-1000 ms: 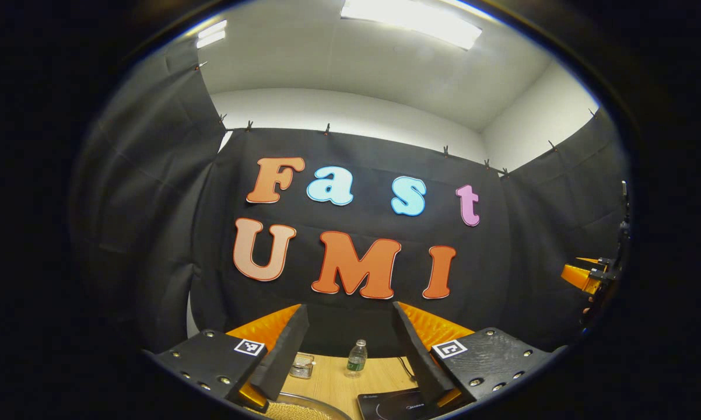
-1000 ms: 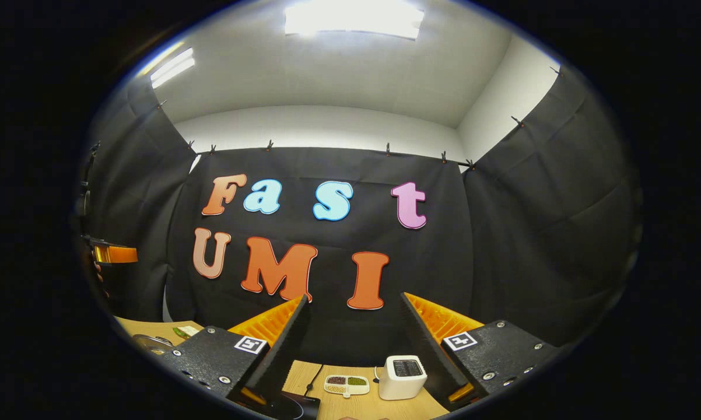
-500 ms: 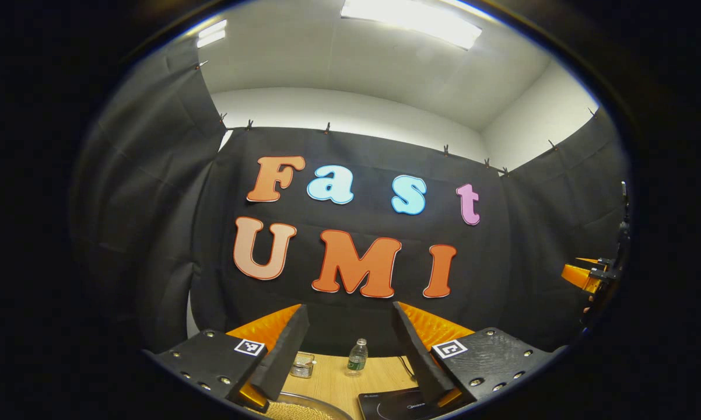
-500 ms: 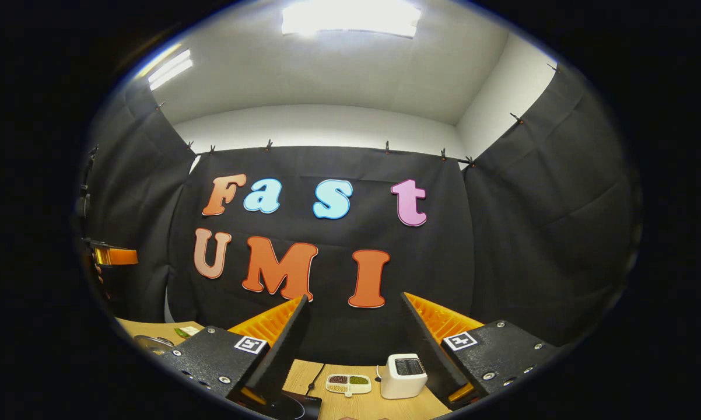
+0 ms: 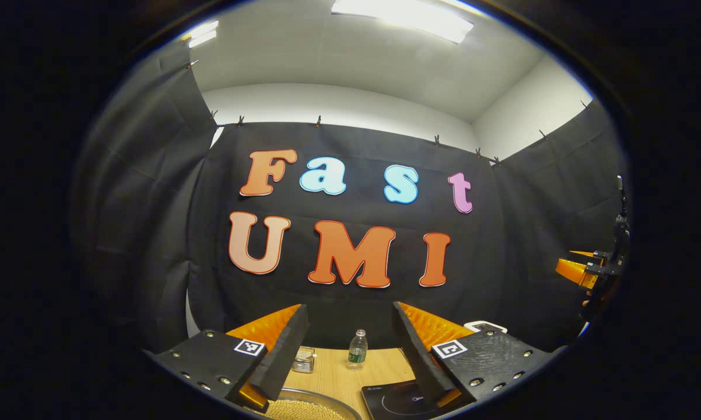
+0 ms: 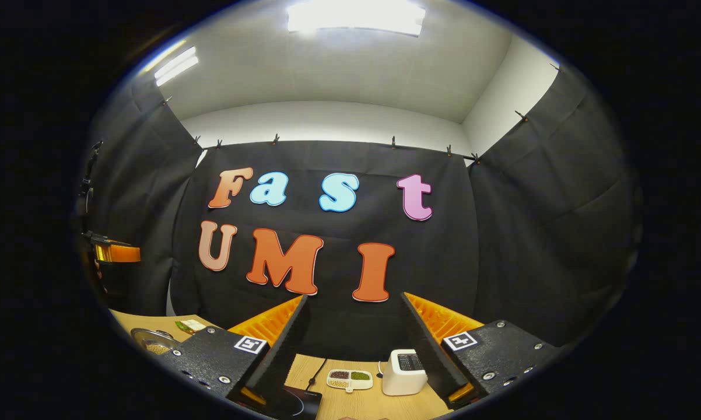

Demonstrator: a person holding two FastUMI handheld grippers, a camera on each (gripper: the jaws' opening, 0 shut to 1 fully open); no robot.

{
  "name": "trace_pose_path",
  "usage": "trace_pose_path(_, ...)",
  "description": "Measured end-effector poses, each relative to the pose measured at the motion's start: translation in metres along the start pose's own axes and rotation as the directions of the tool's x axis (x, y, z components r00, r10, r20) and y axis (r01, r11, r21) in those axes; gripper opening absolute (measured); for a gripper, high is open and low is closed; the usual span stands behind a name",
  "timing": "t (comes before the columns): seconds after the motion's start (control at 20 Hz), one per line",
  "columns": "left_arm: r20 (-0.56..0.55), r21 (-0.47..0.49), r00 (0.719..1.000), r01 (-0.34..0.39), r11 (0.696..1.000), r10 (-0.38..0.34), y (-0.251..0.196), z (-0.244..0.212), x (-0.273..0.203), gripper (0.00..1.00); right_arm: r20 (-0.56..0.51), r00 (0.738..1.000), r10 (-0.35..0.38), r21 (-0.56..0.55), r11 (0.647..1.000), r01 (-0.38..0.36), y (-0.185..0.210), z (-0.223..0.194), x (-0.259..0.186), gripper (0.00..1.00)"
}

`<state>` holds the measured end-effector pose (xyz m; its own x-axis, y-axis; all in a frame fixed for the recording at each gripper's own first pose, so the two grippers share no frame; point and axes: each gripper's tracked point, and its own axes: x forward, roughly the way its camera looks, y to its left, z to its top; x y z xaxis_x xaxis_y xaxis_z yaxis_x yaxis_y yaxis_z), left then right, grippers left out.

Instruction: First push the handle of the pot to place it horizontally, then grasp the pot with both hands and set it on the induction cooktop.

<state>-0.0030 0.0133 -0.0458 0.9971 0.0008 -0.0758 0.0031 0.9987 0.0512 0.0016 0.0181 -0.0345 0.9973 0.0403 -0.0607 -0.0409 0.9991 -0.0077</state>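
1. The left gripper [image 5: 347,344] has its jaws spread wide with nothing between them. It is raised and aimed at the back wall, well above the table [image 5: 333,376].
2. The right gripper [image 6: 353,338] is likewise spread and empty, held high and level.
3. In the left gripper view the pot [image 5: 309,407] lies at about 6 o'clock, just under the left finger; its rim and a grainy filling show, but its handle is out of sight.
4. The cooktop [image 5: 400,402] sits beside the pot at about 5 o'clock, its top bare.
5. Farther off, at 12 o'clock from the jaws, stand a small bottle [image 5: 357,350] and a little metal container [image 5: 304,360].
6. In the right gripper view a toaster [image 6: 404,371] and a divided dish [image 6: 349,379] sit ahead, with the pot at about 8 o'clock.
7. Judging by this, nothing is done: the handle push, the two-handed grasp and the placing are all left.
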Motion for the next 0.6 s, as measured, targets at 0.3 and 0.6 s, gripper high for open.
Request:
trace_pose_path(0.3,-0.217,0.047,0.976,-0.013,0.999,0.022,0.002,-0.087,-0.001,0.67,-0.01,1.0,0.017,-0.026,1.0,-0.018,0.011,-0.024,-0.006,0.94)
trace_pose_path(0.6,-0.501,0.033,0.865,-0.012,0.999,0.027,0.01,-0.178,-0.025,0.17,-0.005,1.0,0.011,-0.06,0.998,-0.011,0.016,-0.044,-0.012,0.94)
